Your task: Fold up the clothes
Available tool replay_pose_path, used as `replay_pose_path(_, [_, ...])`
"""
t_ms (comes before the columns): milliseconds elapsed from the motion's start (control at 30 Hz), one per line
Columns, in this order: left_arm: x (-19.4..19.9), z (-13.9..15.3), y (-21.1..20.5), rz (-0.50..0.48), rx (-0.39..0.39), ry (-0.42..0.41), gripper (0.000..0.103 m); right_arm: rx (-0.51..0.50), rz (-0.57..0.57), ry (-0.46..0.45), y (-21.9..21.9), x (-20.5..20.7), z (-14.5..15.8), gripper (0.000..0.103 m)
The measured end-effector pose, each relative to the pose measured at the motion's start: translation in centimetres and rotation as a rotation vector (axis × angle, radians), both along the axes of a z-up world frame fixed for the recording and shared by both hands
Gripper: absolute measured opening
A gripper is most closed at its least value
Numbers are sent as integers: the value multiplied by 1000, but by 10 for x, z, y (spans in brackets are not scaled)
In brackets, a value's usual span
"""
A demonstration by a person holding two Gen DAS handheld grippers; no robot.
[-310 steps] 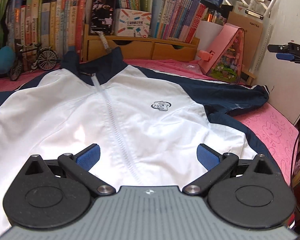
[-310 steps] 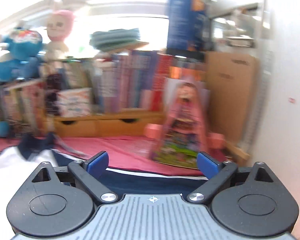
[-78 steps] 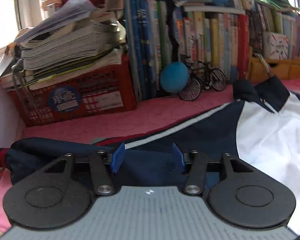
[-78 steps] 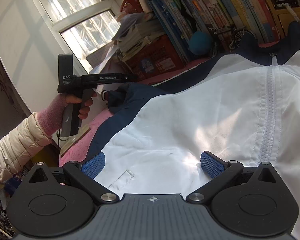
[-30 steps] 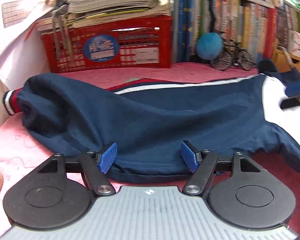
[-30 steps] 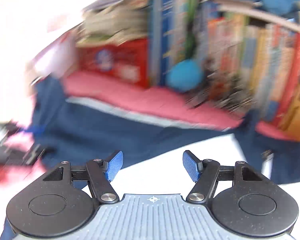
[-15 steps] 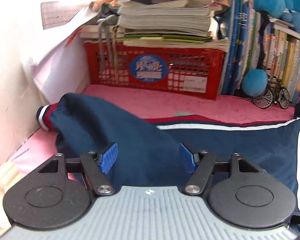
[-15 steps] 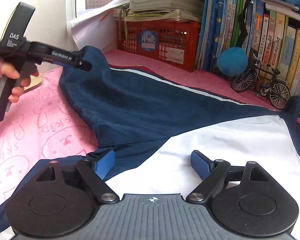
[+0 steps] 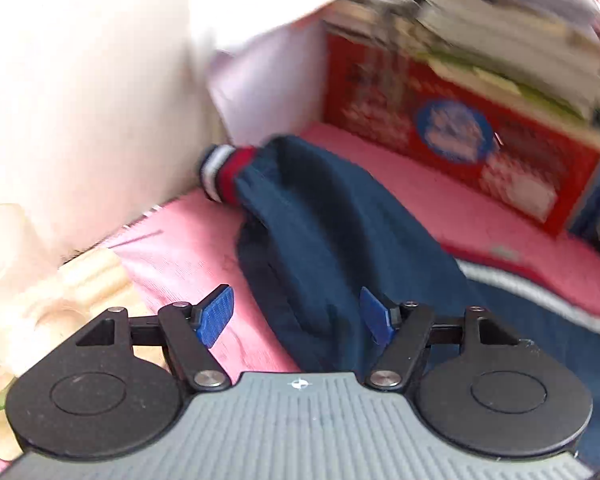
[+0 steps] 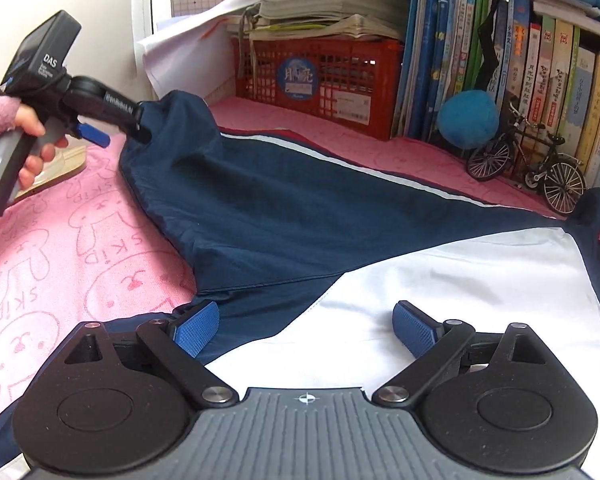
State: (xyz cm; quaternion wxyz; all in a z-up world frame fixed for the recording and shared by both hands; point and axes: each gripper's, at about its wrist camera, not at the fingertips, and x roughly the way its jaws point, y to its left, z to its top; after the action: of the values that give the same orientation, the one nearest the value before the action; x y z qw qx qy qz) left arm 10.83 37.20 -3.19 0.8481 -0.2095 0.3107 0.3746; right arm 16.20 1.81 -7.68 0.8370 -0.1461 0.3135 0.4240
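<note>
The navy-and-white zip-up jacket of thin, soft fabric (image 10: 284, 216) is spread flat on the pink rabbit-print towel (image 10: 60, 240). It is judged light, limp and slightly slippery, best taken at the striped ribbed cuff (image 9: 224, 174) or a seam. The left gripper (image 9: 296, 316) is held open over the navy sleeve, nothing pinched. The right gripper (image 10: 304, 330) is spread wide above the white chest; its jaws have just been opening, whereas a second ago they were narrower.
</note>
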Motion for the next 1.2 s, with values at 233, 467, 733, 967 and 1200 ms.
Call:
replay_pose_path(233, [27, -25, 65, 165, -142, -130, 49, -2, -3, -1, 1, -1, -1, 95])
replay_pose_path(467, [35, 13, 71, 25, -215, -496, 5, -3, -5, -2, 1, -1, -1, 96])
replay_pose_path(733, [34, 52, 43, -57, 235, -180, 11, -3, -4, 1, 1, 0, -3, 98])
replay_pose_path(967, [69, -33, 37, 16, 300, 292, 27, -4, -5, 2, 1, 1, -4, 98])
replay_pose_path(1200, [46, 4, -11, 111, 522, 86, 36, -6, -1, 5, 3, 1, -5, 101])
